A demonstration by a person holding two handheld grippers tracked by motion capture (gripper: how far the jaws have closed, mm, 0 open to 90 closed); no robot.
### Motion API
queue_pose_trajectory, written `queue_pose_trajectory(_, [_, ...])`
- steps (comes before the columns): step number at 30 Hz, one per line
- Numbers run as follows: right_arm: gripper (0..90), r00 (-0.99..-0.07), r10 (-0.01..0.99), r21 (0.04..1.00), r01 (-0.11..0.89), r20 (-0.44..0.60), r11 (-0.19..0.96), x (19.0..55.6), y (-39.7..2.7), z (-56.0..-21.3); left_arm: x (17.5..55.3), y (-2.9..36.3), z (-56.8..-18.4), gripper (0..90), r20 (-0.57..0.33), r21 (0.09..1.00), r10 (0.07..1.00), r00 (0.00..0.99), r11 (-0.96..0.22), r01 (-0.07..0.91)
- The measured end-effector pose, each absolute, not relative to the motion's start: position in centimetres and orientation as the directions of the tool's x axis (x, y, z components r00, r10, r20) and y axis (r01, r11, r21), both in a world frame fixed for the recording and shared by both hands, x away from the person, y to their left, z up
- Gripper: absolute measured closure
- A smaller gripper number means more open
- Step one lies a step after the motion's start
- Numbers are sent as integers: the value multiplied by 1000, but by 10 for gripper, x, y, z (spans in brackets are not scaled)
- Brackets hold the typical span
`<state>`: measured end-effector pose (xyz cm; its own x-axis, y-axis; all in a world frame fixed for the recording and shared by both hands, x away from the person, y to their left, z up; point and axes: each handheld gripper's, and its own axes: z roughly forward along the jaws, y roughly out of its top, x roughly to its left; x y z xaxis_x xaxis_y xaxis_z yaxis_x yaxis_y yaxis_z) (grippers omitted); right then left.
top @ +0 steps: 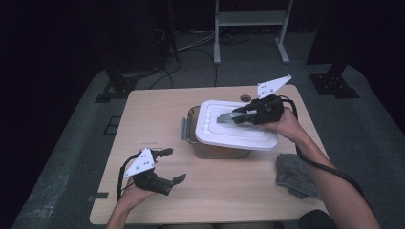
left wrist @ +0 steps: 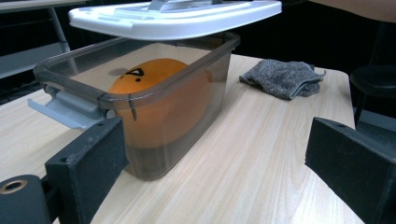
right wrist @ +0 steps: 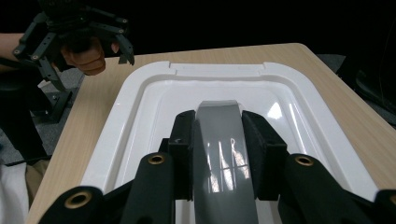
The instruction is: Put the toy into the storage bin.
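Note:
A white lid [top: 236,131] with a grey handle [top: 223,117] hangs just above a smoky clear box [top: 190,125], shifted right so the box's left rim is uncovered. My right gripper [top: 239,116] is shut on that handle [right wrist: 222,149], with a pad on each side of it over the lid [right wrist: 154,107]. In the left gripper view the lid [left wrist: 177,18] floats clear of the box [left wrist: 187,107], and an orange round toy [left wrist: 154,77] with black marks lies inside. My left gripper [top: 174,165] rests open at the table's front left, its jaws [left wrist: 215,158] holding nothing.
A folded grey cloth [top: 293,174] lies at the table's front right, right of the box [left wrist: 282,78]. A grey latch [left wrist: 65,109] sticks out from the box's left end. The wooden table [top: 229,191] ends close behind the box. A metal frame [top: 250,28] stands beyond.

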<state>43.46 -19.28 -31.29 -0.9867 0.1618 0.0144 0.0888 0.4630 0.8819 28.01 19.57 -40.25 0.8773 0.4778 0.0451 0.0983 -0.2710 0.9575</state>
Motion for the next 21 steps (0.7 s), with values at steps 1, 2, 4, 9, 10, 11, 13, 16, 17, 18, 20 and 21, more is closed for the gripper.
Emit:
queue_pose_trajectory(1, [661,-987,158,882,89,17,463,436,-190,-314,280,196,-402,45,45,958,477,877,-271,98])
queue_pose_trajectory(2, [661,-988,154,882,88,18,463,438,-187,-314,280,196,-402,45,46,957,478,877,-274,99])
queue_pose_trajectory(4, [661,-990,141,883,82,18,463,441,-181,-316,280,196,-402,45,45,957,478,877,-272,99])
queue_pose_trajectory(9, [661,-992,121,882,80,27,464,448,-168,-320,280,197,-402,45,45,959,479,877,-268,97])
queue_pose_trajectory(10, [661,-992,119,882,81,28,465,449,-165,-321,280,197,-402,45,45,959,479,876,-267,96])
queue_pose_trajectory(11, [661,-993,116,881,80,28,466,450,-163,-321,280,197,-402,45,44,959,480,876,-265,97])
queue_pose_trajectory(13, [661,-993,114,878,81,31,471,452,-159,-322,279,197,-402,45,42,960,481,876,-262,98])
queue_pose_trajectory(16, [661,-993,111,872,83,34,482,455,-153,-325,279,197,-402,45,44,960,480,876,-263,96])
queue_pose_trajectory(17, [661,-994,105,871,79,32,485,456,-152,-326,279,197,-401,45,46,960,480,876,-265,95])
queue_pose_trajectory(18, [660,-994,100,870,78,33,487,457,-150,-327,279,197,-401,45,47,960,480,876,-265,94])
queue_pose_trajectory(20, [661,-994,99,865,79,34,495,459,-148,-329,279,198,-401,45,46,960,481,876,-264,95])
queue_pose_trajectory(21, [661,-995,96,863,79,35,500,459,-147,-329,279,198,-401,45,46,960,480,876,-265,95])
